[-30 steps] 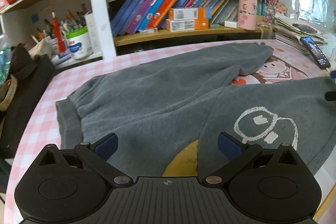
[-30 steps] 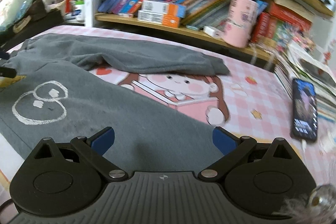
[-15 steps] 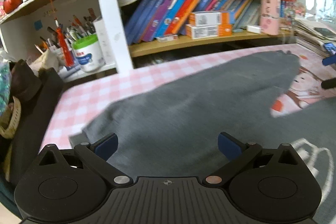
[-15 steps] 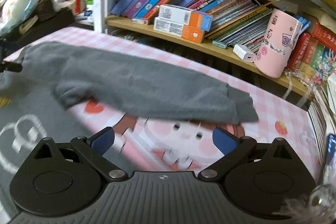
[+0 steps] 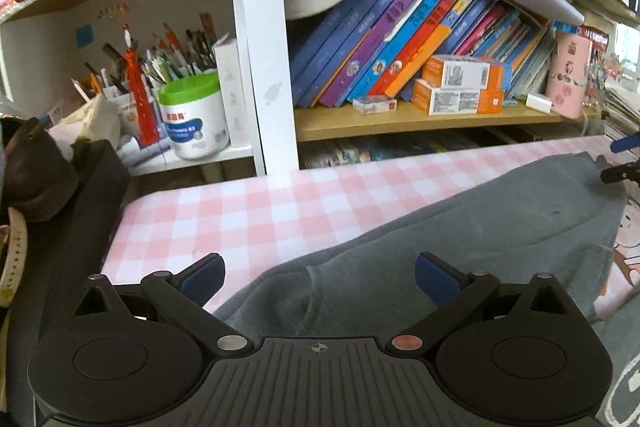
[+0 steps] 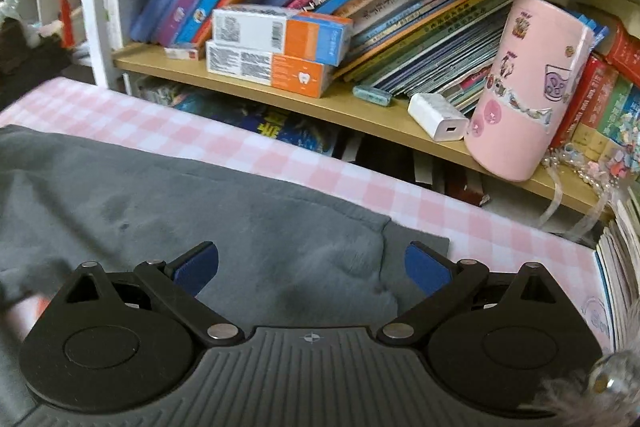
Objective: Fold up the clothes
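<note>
Both tools advanced, spread, over grey trousers (image 5: 460,247).

The grey clothes (image 5: 460,247) are soft, fuzzy cloth. The tabletop (image 5: 280,211) looks smooth. The shelf (image 6: 360,111) is plain wood. The boxes (image 6: 276,51) are shiny cardboard.

Even, soft indoor light; fisheye bends the edges, with slight motion blur lower left.
</note>
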Available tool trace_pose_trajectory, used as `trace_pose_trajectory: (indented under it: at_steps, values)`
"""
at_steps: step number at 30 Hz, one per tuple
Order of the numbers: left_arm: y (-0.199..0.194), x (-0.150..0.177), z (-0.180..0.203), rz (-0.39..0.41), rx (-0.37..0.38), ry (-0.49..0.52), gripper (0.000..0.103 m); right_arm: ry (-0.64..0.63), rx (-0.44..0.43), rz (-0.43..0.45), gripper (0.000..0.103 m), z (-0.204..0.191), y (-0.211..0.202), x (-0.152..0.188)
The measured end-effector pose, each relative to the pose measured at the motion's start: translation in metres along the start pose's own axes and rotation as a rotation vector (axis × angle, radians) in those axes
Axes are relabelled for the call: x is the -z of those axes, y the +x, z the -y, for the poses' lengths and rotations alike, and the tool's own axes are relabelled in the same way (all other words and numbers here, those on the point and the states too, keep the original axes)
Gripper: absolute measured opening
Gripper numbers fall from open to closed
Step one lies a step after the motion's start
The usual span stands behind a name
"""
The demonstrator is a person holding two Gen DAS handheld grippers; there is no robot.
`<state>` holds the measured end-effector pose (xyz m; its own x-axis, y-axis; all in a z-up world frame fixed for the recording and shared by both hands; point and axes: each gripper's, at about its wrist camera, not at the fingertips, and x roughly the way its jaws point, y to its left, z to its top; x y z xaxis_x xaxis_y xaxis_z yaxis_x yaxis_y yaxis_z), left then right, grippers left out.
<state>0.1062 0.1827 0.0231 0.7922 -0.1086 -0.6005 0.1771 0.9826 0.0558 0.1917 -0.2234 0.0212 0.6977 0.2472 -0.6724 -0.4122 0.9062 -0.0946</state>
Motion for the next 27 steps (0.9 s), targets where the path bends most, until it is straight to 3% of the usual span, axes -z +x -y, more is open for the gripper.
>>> trace_pose_trajectory:
  at_steps: [5,9,12,21,27]
  values:
    - [0.018,-0.002,-0.002,-0.034,-0.06,0.054,0.102,-0.064,0.035,-0.025,0.099,0.002,0.026,-0.004]
    - [0.031,-0.004,-0.002,-0.058,-0.064,0.128,0.102,-0.075,0.031,-0.028,0.096,0.006,0.043,-0.011]
    - [0.039,-0.005,-0.002,-0.069,-0.038,0.151,0.102,-0.089,0.022,-0.022,0.088,0.006,0.052,-0.016]
    - [0.067,-0.006,-0.006,-0.133,0.082,0.157,0.098,-0.034,-0.027,-0.035,0.088,0.016,0.073,-0.02]
    - [0.077,-0.003,-0.018,-0.163,0.175,0.06,0.093,0.018,-0.064,-0.019,0.088,0.025,0.076,-0.016]
